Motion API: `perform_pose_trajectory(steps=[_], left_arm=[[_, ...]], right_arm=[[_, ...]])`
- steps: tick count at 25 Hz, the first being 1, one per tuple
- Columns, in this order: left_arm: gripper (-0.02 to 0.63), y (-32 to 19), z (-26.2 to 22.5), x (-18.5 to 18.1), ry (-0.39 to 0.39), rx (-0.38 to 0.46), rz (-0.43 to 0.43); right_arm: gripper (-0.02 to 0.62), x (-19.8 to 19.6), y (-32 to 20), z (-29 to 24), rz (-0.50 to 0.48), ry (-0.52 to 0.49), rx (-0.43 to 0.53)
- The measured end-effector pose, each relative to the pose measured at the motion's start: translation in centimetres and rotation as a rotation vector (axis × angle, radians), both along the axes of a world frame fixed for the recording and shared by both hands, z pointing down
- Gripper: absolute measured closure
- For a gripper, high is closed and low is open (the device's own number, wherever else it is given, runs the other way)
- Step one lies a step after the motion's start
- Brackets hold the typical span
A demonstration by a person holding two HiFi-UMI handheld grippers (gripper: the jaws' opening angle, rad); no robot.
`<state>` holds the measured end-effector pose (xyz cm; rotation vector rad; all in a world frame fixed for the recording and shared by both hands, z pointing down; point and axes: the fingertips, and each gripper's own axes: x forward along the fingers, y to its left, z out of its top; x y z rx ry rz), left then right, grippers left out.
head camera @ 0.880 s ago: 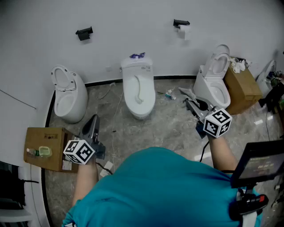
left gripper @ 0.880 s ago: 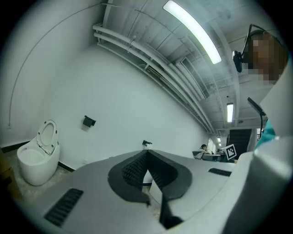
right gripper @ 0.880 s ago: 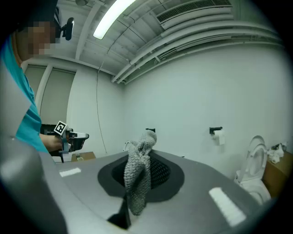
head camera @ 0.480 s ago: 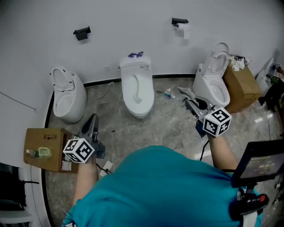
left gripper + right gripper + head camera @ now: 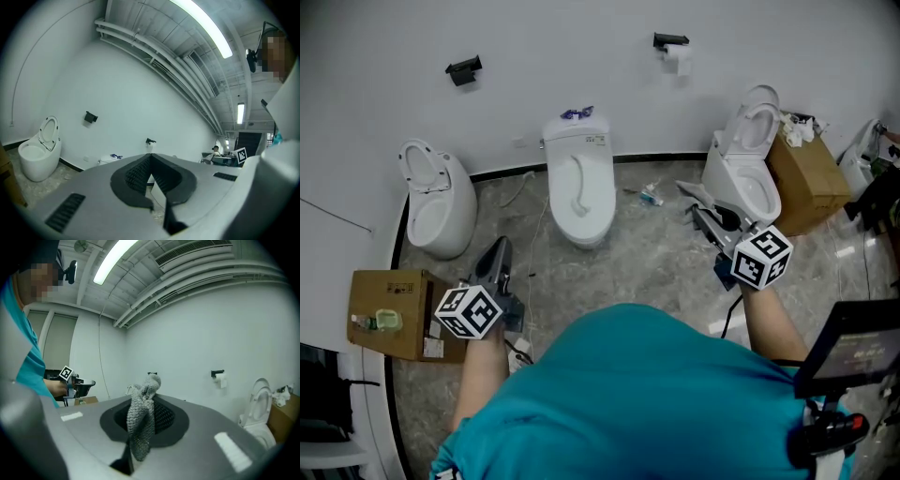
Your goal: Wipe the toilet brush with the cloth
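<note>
Fingers (image 5: 165,417) of my right gripper (image 5: 705,219) pinch the grey cloth (image 5: 142,420); those of my left gripper (image 5: 496,253) are pressed together on nothing. What I take for the toilet brush (image 5: 577,180) lies on the middle toilet (image 5: 592,225), on its closed lid, long axis pointing away from me, ahead between both hands, up-left of the cloth

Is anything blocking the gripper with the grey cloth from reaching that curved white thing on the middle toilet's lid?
Nothing visible does. Between the right gripper, shut on the cloth, and the curved white thing, probably the brush, is only floor with a small bluish item on it.
</note>
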<state>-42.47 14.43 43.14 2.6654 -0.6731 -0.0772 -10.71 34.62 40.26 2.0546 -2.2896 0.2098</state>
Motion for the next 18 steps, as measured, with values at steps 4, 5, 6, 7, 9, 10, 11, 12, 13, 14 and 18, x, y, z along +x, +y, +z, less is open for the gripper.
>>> perform_pose_trajectory(steps=[4, 5, 6, 7, 9, 10, 11, 12, 13, 14, 18], left_arm=[[0.598, 1.8, -0.1, 3.7, -0.009, -0.014, 0.006], [0.598, 2.3, 0.1, 4.4, -0.011, -0.019, 0.01], [0.598, 2.8, 0.4, 5.2, -0.014, -0.024, 0.013], [0.598, 3.3, 0.6, 5.8, -0.017, -0.03, 0.016], [0.598, 4.0, 1.1, 7.0, -0.025, -0.039, 0.024], [0.598, 4.2, 1.4, 7.5, -0.03, -0.043, 0.027], [0.598, 4.2, 1.6, 7.9, -0.034, -0.047, 0.029], [0.598, 4.2, 1.8, 8.1, -0.038, -0.05, 0.031], [0.598, 4.0, 2.0, 8.2, -0.041, -0.053, 0.031], [0.598, 3.6, 2.2, 8.2, -0.042, -0.056, 0.03], [0.598, 0.4, 2.9, 7.5, -0.035, -0.071, 0.024]], right_arm=[[0.568, 3.2, 2.0, -0.2, 0.0, -0.008, -0.007], [0.567, 3.7, 2.5, -0.1, 0.0, -0.01, -0.008], [0.568, 4.3, 2.9, 0.1, -0.001, -0.012, -0.01], [0.566, 4.8, 3.3, 0.3, -0.004, -0.012, -0.013], [0.566, 5.6, 3.8, 0.6, -0.011, -0.009, -0.02], [0.566, 5.9, 3.9, 0.8, -0.013, -0.008, -0.023], [0.566, 6.3, 3.8, 1.1, -0.013, -0.011, -0.025], [0.566, 6.5, 3.7, 1.3, -0.013, -0.017, -0.028], [0.566, 6.6, 3.5, 1.7, -0.013, -0.023, -0.032], [0.566, 6.6, 3.2, 2.0, -0.014, -0.028, -0.037], [0.566, 6.0, 0.3, 2.6, -0.015, -0.031, -0.048]])
